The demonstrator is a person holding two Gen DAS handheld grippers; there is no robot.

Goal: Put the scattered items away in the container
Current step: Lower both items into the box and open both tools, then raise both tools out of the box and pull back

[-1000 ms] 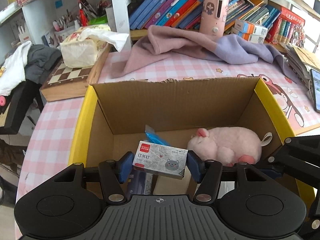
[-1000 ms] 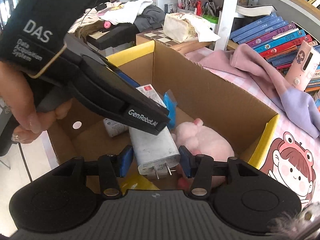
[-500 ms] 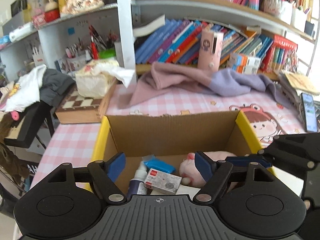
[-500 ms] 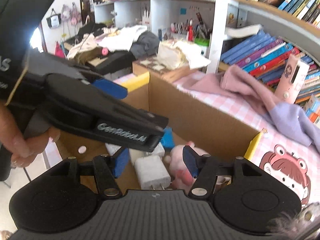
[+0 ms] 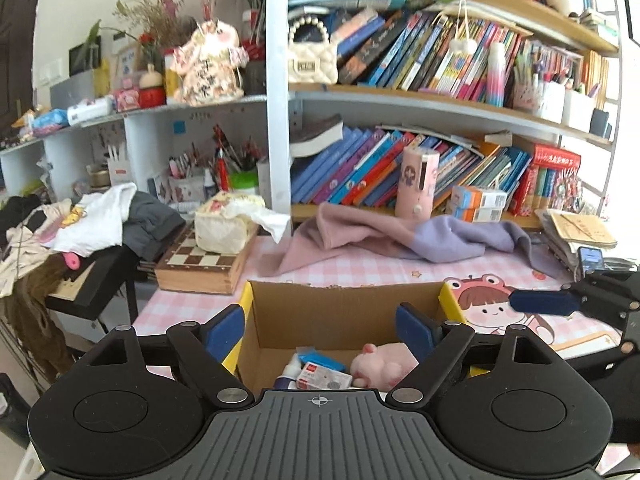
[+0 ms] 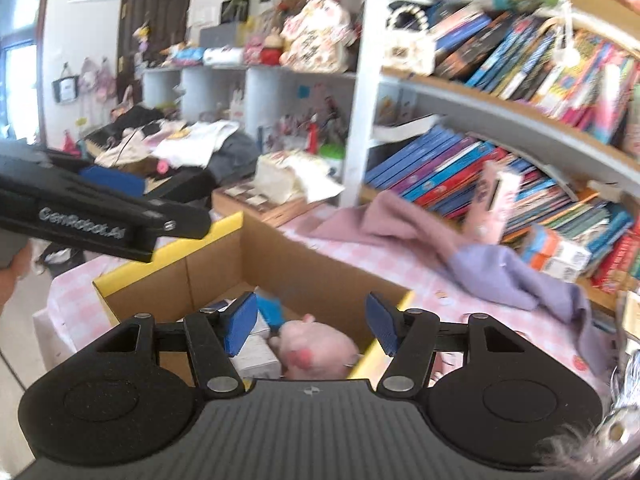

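Hovering wide open and empty over the cardboard box: left tool, right tool.
Showing a staples box beside the pink plush from the left wrist only.

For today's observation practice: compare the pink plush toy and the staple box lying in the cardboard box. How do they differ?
The plush toy is soft, rounded and plain pink; the staple box is flat-sided, with a red corner and print. The plush toy is the bigger. The toy lies to the right, the staple box left of it. Both rest inside the cardboard box.
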